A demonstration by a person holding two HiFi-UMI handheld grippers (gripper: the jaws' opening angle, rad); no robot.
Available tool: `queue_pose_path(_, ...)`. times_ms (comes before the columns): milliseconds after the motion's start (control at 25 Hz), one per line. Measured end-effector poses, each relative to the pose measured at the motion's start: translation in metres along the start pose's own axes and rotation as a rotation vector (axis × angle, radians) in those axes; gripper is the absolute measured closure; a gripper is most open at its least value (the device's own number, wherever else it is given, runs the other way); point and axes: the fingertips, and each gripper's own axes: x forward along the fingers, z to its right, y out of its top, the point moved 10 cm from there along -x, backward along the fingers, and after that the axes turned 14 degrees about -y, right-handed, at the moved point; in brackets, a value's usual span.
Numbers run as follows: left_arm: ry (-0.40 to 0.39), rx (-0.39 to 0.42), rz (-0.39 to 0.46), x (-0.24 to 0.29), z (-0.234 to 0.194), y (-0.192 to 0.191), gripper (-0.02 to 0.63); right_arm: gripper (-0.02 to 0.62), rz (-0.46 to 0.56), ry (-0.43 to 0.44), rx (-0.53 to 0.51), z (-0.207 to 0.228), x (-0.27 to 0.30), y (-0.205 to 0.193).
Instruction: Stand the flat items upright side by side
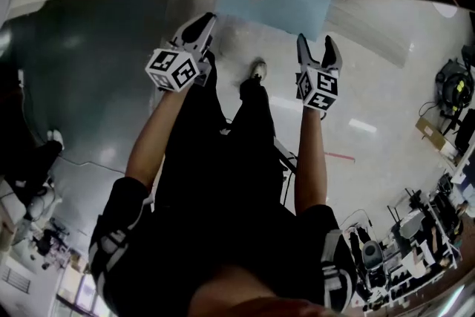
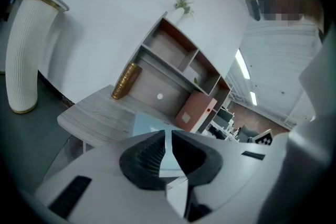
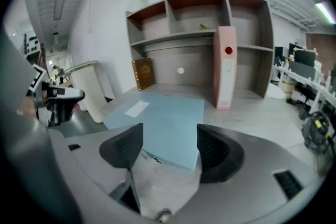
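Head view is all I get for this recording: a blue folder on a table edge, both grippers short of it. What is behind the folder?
Observer: A wooden shelf unit, with a pink box file standing upright on the table at it.
Operator: Anything else upright?
Observer: A brown book stands at the unit's left end.
Operator: Is the right gripper holding anything?
Observer: No. The right gripper has its jaws apart and empty; the blue folder lies flat beyond them.
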Motion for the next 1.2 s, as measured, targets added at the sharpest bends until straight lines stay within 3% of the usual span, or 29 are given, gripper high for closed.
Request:
queue_pose_path(120, -0.023, 0.037, 0.043, -0.010, 0.047, 0.006, 0.572, 0.270, 0.023, 0.057, -0.119, -0.012, -0.004, 0.009)
queue_pose_path(240, 0.034, 0.065, 0.083, -0.015, 0.090, 0.005, 0.584, 0.270, -0.001, 0.094, -0.254, -0.023, -0.003, 0.007)
queue_pose_path(400, 0.065, 0.073, 0.173, -0.038, 0.125, 0.013, 0.584, 0.270, 0.005, 0.132, -0.462, -0.061, -0.004, 0.005)
queue_pose_path(520, 0.072, 0.095, 0.186, -0.058, 0.138, 0.010, 0.584, 0.270, 0.030, 0.120, -0.622, -0.089, -0.008, -0.003)
queue_pose_path(680, 0.091, 0.119, 0.149, -0.086, 0.121, -0.006, 0.584, 0.270, 0.038, 0.049, -0.826, -0.129, -0.005, -0.020)
queue_pose_path(920, 0.023, 0.154, 0.149, -0.110, 0.090, -0.016, 0.584, 0.261, 0.105, -0.150, -1.158, -0.166, 0.037, -0.051)
queue_pose_path(1200, -0.080, 0.187, 0.187, -0.134, 0.049, -0.022, 0.584, 0.189, 0.175, -0.360, -1.317, -0.190, 0.082, -0.061)
